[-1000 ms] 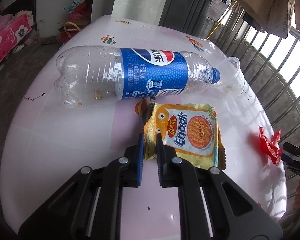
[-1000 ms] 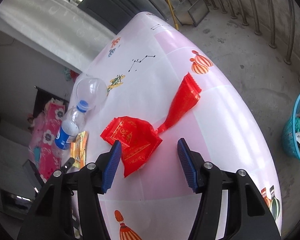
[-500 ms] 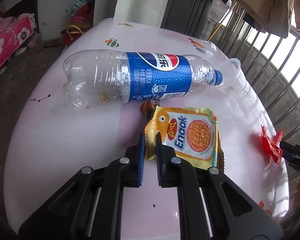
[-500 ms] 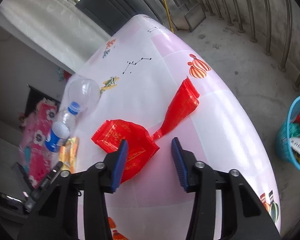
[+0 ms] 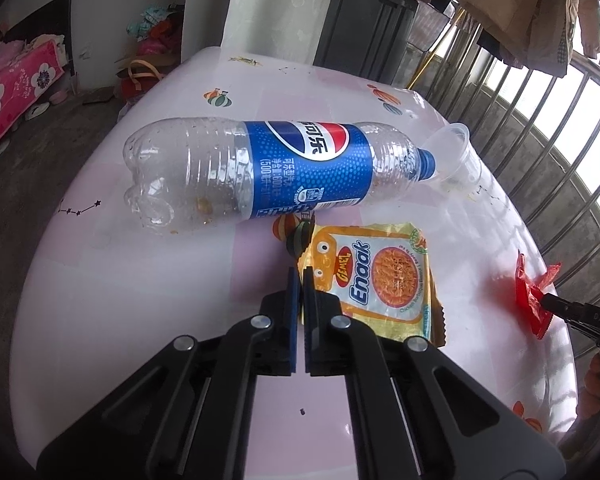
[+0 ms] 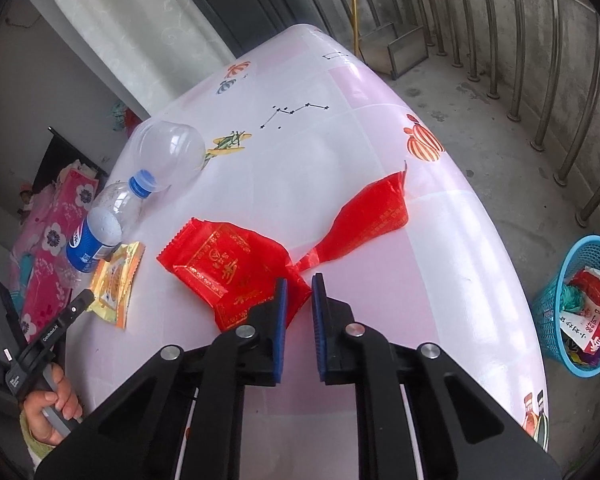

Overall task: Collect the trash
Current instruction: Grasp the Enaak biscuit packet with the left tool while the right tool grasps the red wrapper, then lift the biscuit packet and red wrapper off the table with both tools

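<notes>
An empty Pepsi bottle (image 5: 300, 172) lies on its side on the pink table (image 5: 140, 300), its cap against a tipped clear plastic cup (image 5: 456, 156). In front of it lies a yellow Enaak snack wrapper (image 5: 384, 276). My left gripper (image 5: 300, 274) is shut on that wrapper's left edge. A crumpled red wrapper (image 6: 228, 264) lies near the table's right side, with a long red tail (image 6: 372, 212) stretching away. My right gripper (image 6: 299, 284) is closing, and the twisted middle of the red wrapper is pinched between its blue pads.
A blue plastic basket (image 6: 544, 320) holding trash stands on the concrete floor to the right of the table. Metal railings run along the far right. A person's hand (image 6: 52, 404) holds the left gripper's handle. A dark cabinet stands behind the table.
The right jaws have closed from wide apart onto the red wrapper. The left jaws have tightened on the yellow wrapper's edge. The bottle and cup lie as before.
</notes>
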`<act>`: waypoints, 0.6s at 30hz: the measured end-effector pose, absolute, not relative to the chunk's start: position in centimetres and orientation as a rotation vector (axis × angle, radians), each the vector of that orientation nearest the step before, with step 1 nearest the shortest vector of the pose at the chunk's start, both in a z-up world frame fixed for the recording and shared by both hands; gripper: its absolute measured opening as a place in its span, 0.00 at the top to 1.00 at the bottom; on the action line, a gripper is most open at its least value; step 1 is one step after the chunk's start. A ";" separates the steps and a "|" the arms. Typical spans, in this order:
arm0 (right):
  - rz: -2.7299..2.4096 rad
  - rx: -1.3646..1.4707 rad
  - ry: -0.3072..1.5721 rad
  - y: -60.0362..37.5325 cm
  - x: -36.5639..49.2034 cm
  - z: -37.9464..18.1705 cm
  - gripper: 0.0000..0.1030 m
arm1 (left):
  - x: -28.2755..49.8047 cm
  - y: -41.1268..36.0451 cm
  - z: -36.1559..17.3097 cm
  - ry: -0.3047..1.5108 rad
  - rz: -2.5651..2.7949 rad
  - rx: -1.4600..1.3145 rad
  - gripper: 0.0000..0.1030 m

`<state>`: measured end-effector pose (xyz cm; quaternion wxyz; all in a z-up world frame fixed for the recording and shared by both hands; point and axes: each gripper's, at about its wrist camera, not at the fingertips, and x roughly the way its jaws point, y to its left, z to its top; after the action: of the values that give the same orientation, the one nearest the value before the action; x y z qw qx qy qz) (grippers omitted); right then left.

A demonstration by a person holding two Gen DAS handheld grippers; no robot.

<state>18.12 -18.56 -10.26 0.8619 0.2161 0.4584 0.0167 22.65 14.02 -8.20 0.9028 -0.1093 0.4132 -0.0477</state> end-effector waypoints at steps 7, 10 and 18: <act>0.054 0.450 0.942 -18.2 17.8 -9.8 0.92 | 22.0 14.3 -7.6 0.830 -0.109 -0.240 1.00; 0.057 0.444 0.932 -18.0 17.7 -9.5 0.92 | 21.8 14.5 -7.1 0.815 -0.116 -0.244 1.00; 0.093 0.440 0.899 -17.6 17.0 -8.4 0.95 | 21.0 14.4 -5.1 0.779 -0.136 -0.244 1.00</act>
<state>17.03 -17.64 -8.36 0.8763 0.2106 0.4309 0.0446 20.98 14.45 -5.08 0.9157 -0.1183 0.3783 -0.0659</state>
